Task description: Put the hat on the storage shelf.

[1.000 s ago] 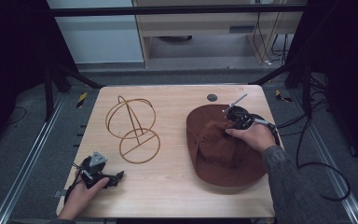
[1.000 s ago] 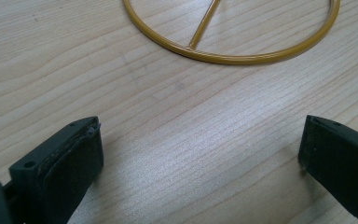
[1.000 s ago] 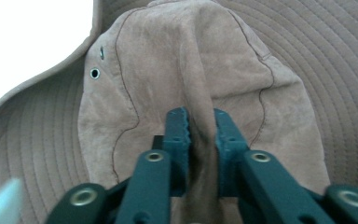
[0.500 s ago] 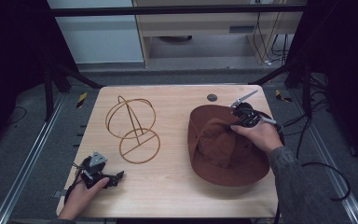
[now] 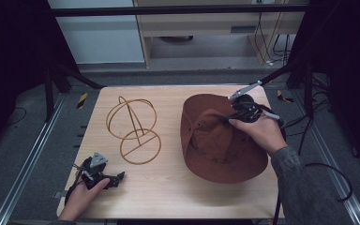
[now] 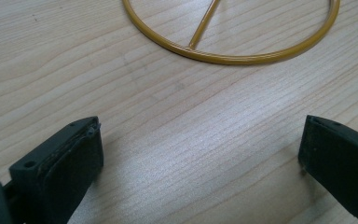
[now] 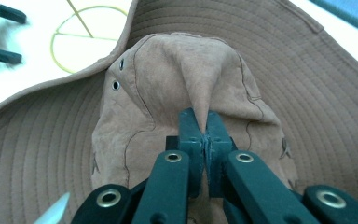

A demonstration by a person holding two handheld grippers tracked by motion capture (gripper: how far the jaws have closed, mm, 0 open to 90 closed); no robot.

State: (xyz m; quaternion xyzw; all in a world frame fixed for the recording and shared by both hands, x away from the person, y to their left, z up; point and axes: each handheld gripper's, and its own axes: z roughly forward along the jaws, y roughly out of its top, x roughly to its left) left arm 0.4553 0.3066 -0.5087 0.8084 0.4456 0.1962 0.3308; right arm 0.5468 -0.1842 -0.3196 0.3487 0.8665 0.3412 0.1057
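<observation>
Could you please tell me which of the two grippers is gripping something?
The right gripper: its jaws pinch a fold of the brown hat, while the left gripper is open over bare table.

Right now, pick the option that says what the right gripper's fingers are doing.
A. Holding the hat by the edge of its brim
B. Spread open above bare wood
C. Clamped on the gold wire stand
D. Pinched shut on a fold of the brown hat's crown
D: in the right gripper view the right gripper has its fingers pressed together on a raised fold of the brown hat at its crown.
</observation>
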